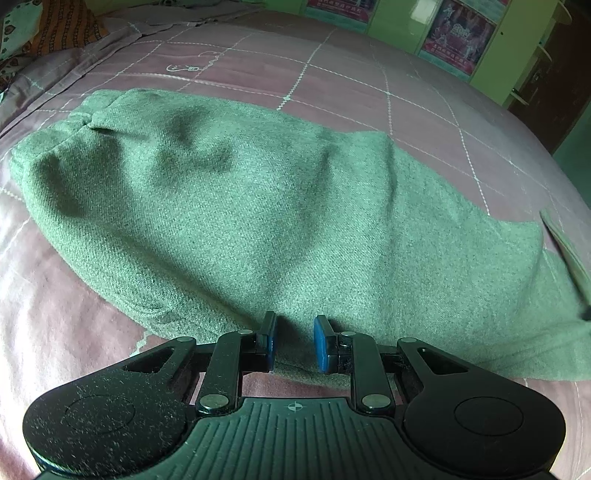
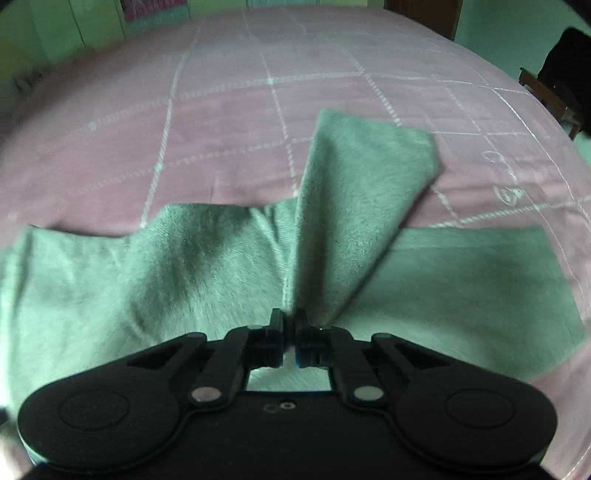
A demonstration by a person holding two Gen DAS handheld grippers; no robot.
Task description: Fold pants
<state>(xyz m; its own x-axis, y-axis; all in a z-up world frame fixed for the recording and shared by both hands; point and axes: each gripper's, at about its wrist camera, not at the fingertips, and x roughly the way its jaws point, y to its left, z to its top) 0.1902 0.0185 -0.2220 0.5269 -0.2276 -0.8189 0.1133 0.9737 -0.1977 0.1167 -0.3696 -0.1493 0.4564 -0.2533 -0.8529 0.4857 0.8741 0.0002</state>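
Note:
Green pants (image 1: 236, 206) lie spread on a pink checked bedspread (image 1: 351, 85). My left gripper (image 1: 295, 341) is open, its blue pads (image 1: 320, 343) just over the near edge of the cloth, holding nothing. In the right wrist view my right gripper (image 2: 290, 332) is shut on a fold of the pants (image 2: 354, 206), lifting one leg end up so it stands as a raised flap over the rest of the cloth (image 2: 147, 280). That view is blurred.
Patterned pillows (image 1: 44, 29) lie at the far left of the bed. Green cabinets with posters (image 1: 458, 40) stand behind the bed. A dark chair (image 2: 554, 88) stands at the far right.

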